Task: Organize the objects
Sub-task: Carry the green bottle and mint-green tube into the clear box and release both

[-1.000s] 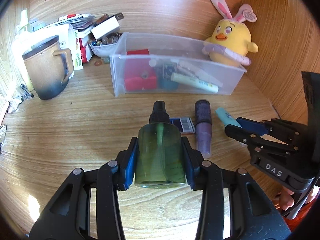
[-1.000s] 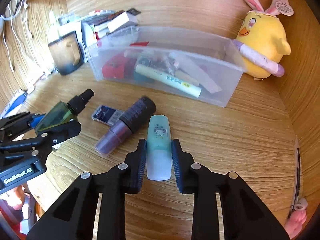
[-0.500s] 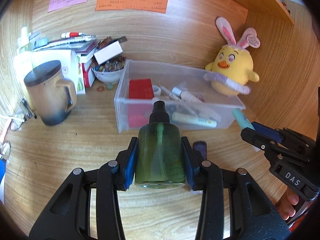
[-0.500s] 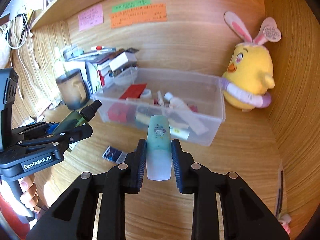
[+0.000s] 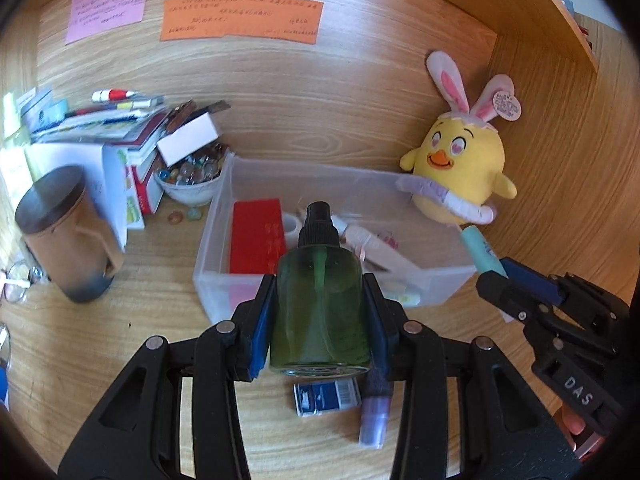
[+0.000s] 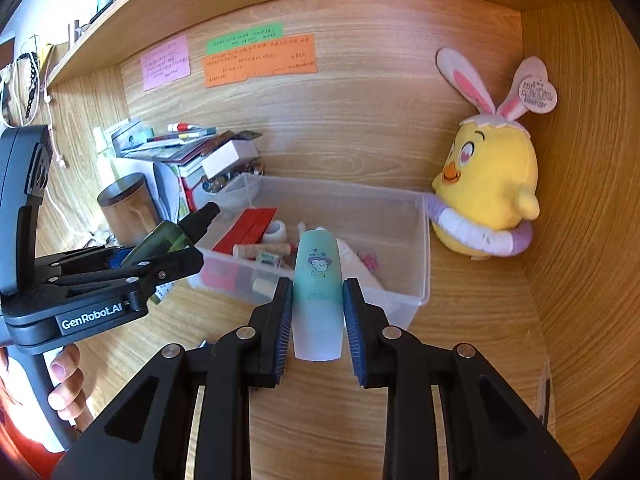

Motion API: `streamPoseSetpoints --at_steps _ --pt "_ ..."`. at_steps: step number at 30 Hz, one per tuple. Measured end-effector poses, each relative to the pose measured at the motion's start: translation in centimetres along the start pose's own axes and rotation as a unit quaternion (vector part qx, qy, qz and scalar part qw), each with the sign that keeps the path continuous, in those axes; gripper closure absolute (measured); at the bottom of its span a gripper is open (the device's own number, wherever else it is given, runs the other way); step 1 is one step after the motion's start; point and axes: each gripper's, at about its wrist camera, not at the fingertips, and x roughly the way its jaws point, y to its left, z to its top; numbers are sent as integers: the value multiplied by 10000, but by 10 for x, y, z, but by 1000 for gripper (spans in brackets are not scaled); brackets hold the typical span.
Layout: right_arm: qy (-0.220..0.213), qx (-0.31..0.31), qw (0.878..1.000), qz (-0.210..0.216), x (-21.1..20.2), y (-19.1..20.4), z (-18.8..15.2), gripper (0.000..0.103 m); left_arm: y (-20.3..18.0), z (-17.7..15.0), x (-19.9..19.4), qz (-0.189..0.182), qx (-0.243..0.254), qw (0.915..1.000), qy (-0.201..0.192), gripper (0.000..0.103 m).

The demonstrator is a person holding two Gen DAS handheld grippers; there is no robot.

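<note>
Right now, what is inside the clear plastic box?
The clear plastic box holds a red flat box, a small white roll and some tubes. The held bottles cover part of its contents.

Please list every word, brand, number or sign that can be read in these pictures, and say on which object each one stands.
"GenRobot.AI": on the side of the left gripper.
"DAS": on the side of the right gripper.
Sticky notes on the back wall: handwriting, too small to read.
Heart tag on the plush chick's ear: print too blurred to read.
Teal tube: a cartoon figure only, no readable words.
</note>
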Motion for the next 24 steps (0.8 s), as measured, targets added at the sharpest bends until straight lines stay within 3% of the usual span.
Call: streamPoseSetpoints --at_steps 14,24 --pt "-232 -89 9995 -192 16 -12 33 80 -1 35 33 -73 -12 9999 128 62" --pt "78 97 9999 -111 58 -30 44 80 4 43 67 12 30 9992 408 62"
